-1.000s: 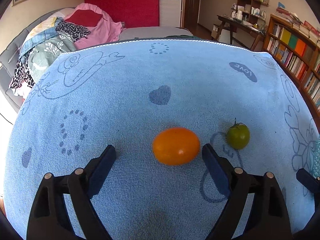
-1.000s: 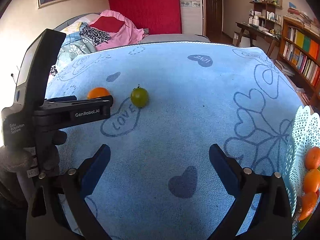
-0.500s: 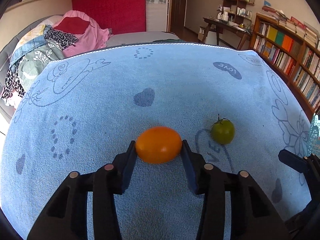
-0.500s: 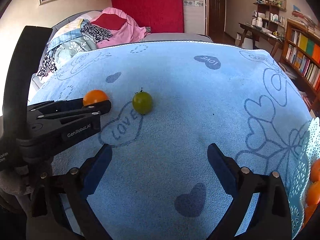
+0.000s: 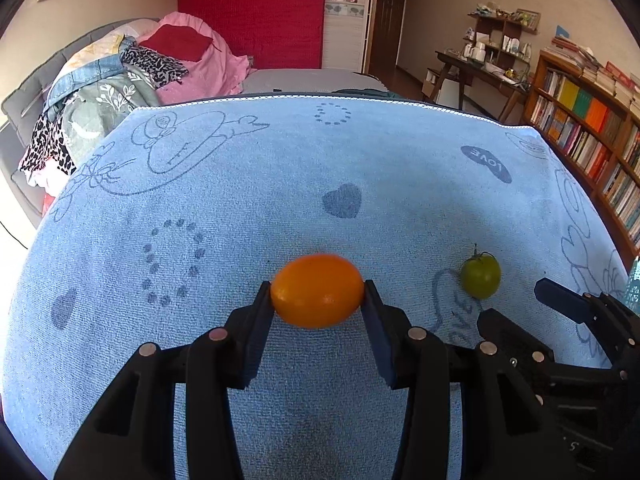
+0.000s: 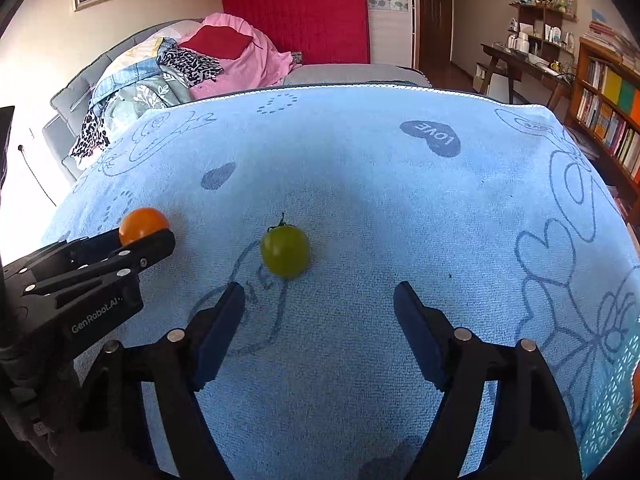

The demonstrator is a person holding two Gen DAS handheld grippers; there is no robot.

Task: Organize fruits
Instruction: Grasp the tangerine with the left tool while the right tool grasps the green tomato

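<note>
An orange fruit (image 5: 318,290) sits pinched between the pads of my left gripper (image 5: 319,296), which is shut on it just above the blue towel (image 5: 280,184). The same orange fruit (image 6: 143,224) shows at the left of the right wrist view, behind the left gripper's finger (image 6: 148,248). A small green tomato (image 6: 285,250) with a stem lies on the towel, just beyond my right gripper (image 6: 320,304) and slightly left of its centre line. The right jaws are closing, with nothing between them. The green tomato (image 5: 480,278) also appears right of the held fruit.
A pale lattice basket (image 6: 616,384) stands at the right edge of the towel, with an orange fruit barely showing at the frame edge. Behind the table lies a sofa with piled clothes (image 5: 132,76). A bookshelf (image 5: 588,128) lines the right wall.
My left gripper closed on the orange fruit and raised it slightly. The right gripper slid left toward the green tomato and its jaws narrowed.
</note>
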